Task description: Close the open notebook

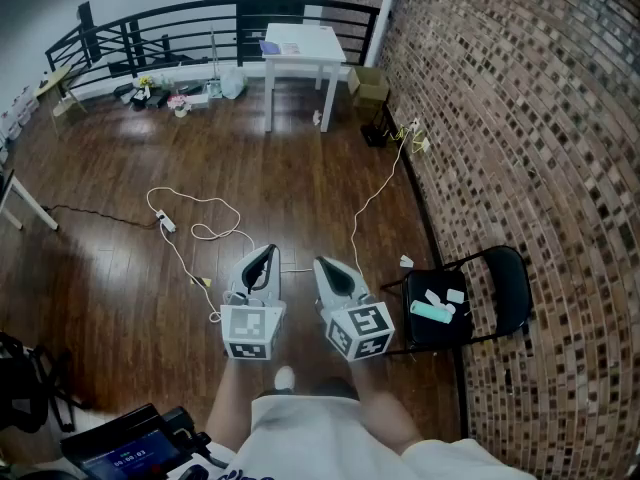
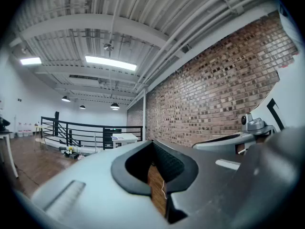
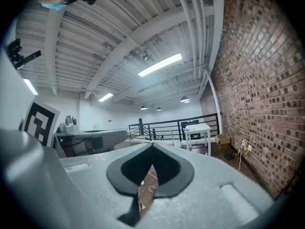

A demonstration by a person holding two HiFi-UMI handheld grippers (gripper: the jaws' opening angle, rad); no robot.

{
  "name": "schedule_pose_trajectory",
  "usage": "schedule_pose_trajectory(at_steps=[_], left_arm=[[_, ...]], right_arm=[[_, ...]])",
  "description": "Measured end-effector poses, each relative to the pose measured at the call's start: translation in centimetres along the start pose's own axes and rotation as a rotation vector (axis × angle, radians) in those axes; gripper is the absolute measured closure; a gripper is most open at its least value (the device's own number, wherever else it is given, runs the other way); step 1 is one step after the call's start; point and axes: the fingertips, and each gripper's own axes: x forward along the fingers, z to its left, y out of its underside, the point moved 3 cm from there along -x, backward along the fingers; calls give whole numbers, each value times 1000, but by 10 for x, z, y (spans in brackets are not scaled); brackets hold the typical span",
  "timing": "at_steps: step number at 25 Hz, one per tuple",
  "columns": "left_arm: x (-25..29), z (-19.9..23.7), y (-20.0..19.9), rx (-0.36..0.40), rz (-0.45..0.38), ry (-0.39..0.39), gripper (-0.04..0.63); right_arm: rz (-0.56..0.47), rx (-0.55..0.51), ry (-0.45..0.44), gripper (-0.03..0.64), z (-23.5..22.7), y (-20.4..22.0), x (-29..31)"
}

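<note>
Both claws are shut on nothing: your left gripper (image 1: 268, 251) and right gripper (image 1: 322, 264) sit side by side, about level, above the dark wooden floor (image 1: 110, 258), so the closing looks not yet begun. The flat pale thing (image 1: 283, 46) on the white table (image 1: 320, 44) by the black railing (image 1: 190, 16) may be the notebook, though it is too small to tell. It lies well apart from you, so I judge you must first walk there past the loose cable (image 1: 205, 230), keeping the brick wall (image 1: 520, 118) on your right.
</note>
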Motion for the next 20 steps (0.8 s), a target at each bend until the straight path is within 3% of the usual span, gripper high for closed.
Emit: schedule_pose_trajectory(at_steps=[4, 8, 14, 20], left_arm=[[40, 18, 7, -104, 23, 3, 578], [94, 44, 17, -217, 26, -28, 578], [202, 84, 17, -214, 8, -68, 578], [338, 101, -29, -175, -45, -74, 578]], right_arm=[[61, -6, 1, 626, -30, 2, 44], [50, -4, -11, 626, -70, -6, 96], [27, 5, -68, 626, -138, -30, 194], [-60, -44, -100, 626, -224, -102, 275]])
